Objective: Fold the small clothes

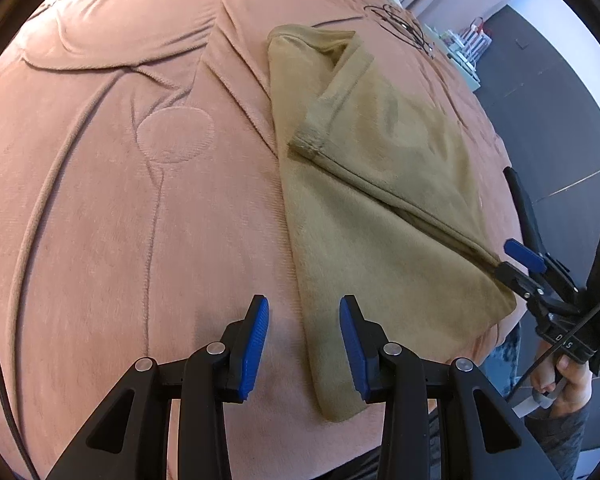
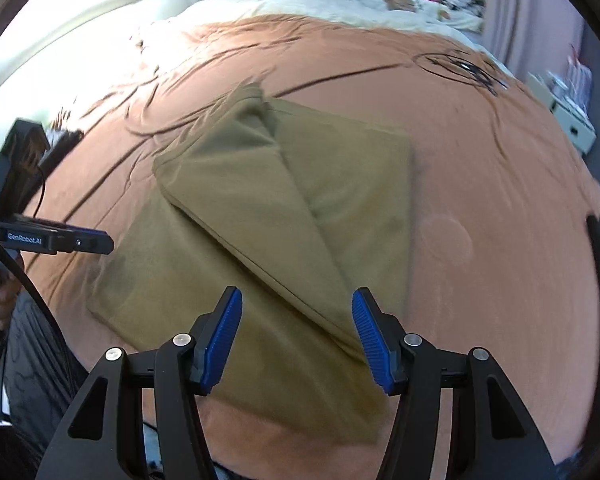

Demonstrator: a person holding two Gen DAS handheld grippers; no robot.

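Note:
A tan garment (image 1: pixel 380 208) lies partly folded on the pink blanket, one side flap and a sleeve laid diagonally over its body. It also shows in the right wrist view (image 2: pixel 284 216). My left gripper (image 1: pixel 304 320) is open and empty, just above the garment's near left edge. My right gripper (image 2: pixel 298 312) is open and empty, hovering over the garment's near edge where the folded flap ends. In the left wrist view the right gripper (image 1: pixel 518 260) sits at the garment's near right corner. The left gripper's body (image 2: pixel 60 240) shows at the left of the right wrist view.
The pink quilted blanket (image 1: pixel 140 160) covers the bed. A coiled black cable (image 1: pixel 404 24) lies on it beyond the garment. A cream blanket (image 2: pixel 340 4) and a pile of clothes lie at the far end. The bed's right edge drops to a dark floor (image 1: pixel 548 100) with a white box.

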